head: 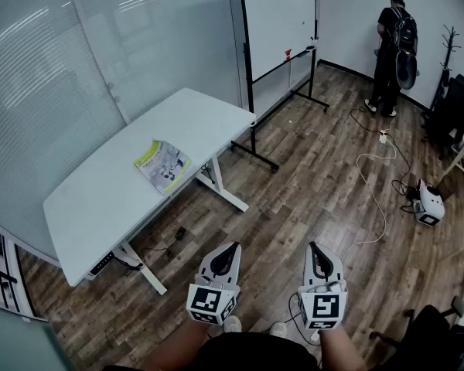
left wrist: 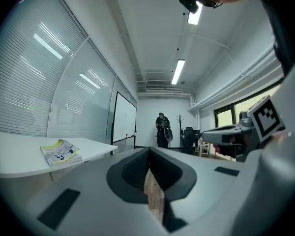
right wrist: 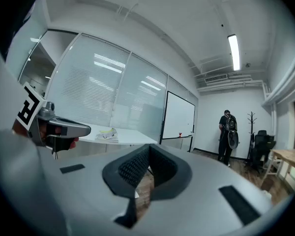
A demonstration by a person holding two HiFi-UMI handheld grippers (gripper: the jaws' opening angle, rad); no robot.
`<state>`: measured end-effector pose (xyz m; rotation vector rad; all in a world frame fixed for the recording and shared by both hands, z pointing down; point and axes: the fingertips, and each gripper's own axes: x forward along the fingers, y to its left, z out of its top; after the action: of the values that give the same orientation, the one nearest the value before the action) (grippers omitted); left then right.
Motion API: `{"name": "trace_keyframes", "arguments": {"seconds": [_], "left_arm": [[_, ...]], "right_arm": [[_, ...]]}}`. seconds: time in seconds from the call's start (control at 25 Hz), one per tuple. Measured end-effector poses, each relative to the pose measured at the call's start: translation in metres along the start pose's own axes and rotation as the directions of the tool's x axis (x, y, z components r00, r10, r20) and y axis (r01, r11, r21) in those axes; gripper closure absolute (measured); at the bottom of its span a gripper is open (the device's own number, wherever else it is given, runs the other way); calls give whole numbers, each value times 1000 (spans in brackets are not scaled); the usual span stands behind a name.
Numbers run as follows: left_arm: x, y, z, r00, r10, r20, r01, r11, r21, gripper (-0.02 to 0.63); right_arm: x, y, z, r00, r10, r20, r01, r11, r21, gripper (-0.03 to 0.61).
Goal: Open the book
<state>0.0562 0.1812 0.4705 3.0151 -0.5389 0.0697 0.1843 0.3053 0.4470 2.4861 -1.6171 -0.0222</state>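
A closed book (head: pixel 163 165) with a yellow-green and white cover lies flat on the white table (head: pixel 100 207), near its right edge. It also shows in the left gripper view, book (left wrist: pixel 60 152), and far off in the right gripper view, book (right wrist: pixel 106 133). My left gripper (head: pixel 233 246) and right gripper (head: pixel 313 246) hang side by side over the wooden floor, well short of the table and to its right. Both point level and forward. Each has its jaws together with nothing between them, seen also on the left gripper (left wrist: pixel 149 151) and the right gripper (right wrist: pixel 148 150).
A whiteboard on a wheeled stand (head: pixel 278 29) stands beyond the table's far end. A person (head: pixel 392 52) stands at the back of the room. A white cable (head: pixel 373 184) and a white device (head: pixel 428 205) lie on the floor at right, near black chairs (head: pixel 455 110).
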Motion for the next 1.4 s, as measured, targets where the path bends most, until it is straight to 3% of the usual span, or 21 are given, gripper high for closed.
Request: {"name": "trace_keyframes", "arguments": {"seconds": [0.16,0.68,1.4], "left_arm": [[0,9,2,1000,-27,-8,27,1000,4,603],[-23,37,-12,1000,-12,-27,12,1000,-13,603],[-56,145,-25,997,58,-41,-58,998,-17,603]], "right_arm": [[6,4,-3,999,-33,-10,33,999,10,577],[23,45,1,998,59,-17,-58,997,57,574],[89,137,-15,990,131,-56,-127,989,76,574]]}}
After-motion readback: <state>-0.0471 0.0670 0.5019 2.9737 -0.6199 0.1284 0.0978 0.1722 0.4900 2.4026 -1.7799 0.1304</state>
